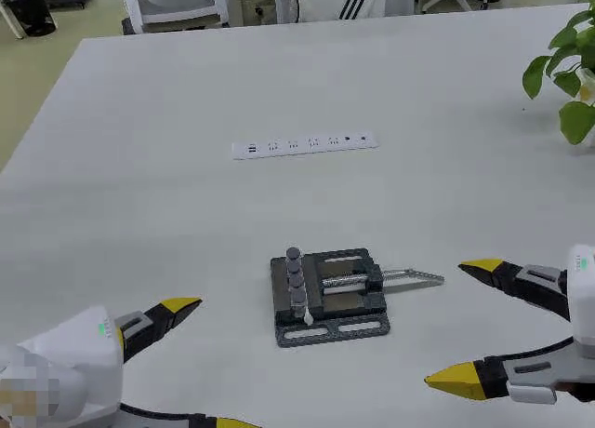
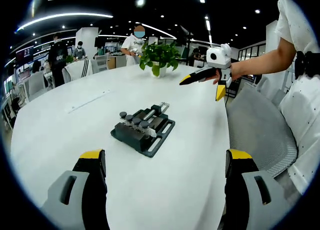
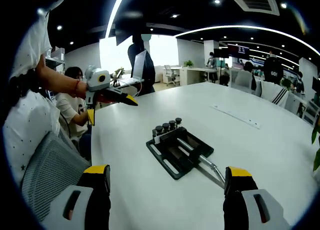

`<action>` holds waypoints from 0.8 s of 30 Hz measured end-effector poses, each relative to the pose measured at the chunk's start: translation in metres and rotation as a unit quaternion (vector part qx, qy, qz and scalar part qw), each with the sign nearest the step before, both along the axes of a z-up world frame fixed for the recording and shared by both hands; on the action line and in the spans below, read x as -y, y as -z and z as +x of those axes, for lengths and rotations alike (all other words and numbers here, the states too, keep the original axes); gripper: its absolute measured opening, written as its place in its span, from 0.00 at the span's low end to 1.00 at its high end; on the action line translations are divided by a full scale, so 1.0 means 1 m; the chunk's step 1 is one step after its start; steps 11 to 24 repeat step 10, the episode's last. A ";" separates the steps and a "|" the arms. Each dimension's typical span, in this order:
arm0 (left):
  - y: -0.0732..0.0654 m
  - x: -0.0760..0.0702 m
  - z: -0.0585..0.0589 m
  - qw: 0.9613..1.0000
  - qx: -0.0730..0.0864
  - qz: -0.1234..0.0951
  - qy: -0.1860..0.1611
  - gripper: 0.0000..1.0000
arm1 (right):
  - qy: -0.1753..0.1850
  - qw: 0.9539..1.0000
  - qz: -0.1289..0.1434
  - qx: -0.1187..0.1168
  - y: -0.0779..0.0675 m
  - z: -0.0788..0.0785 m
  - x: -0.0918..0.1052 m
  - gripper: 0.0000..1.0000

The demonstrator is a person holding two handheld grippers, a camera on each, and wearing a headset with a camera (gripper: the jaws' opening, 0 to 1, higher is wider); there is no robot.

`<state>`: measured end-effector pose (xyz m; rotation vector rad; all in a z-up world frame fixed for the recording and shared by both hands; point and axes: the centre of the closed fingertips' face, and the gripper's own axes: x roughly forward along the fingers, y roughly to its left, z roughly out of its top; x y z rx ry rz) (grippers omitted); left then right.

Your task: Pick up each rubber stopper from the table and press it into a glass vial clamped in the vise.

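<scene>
Stoppered vials [image 1: 296, 281] clamped in vise [image 1: 346, 305].
Left gripper [image 1: 203, 367] and right gripper [image 1: 462, 323] are held spread and empty, flanking it.

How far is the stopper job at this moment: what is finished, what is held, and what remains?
Done, it seems: four grey stoppers stand in a row along one side of the vise. In hand: nothing; the left gripper and the right gripper are both open and empty, apart from the vise. Left: perhaps the small pale piece at the row's end, too small to identify.
</scene>
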<state>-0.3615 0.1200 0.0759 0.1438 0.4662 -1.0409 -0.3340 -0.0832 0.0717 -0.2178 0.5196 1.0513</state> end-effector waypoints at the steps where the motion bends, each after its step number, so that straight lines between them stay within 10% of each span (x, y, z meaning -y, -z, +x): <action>1: 0.000 0.000 0.000 1.000 0.000 0.000 0.000 0.99 | 0.000 1.000 0.000 -0.001 0.000 0.000 0.000 0.93; 24: 0.001 0.002 0.000 1.000 -0.001 0.000 0.001 0.99 | -0.001 1.000 0.000 -0.003 -0.001 -0.002 -0.003 0.93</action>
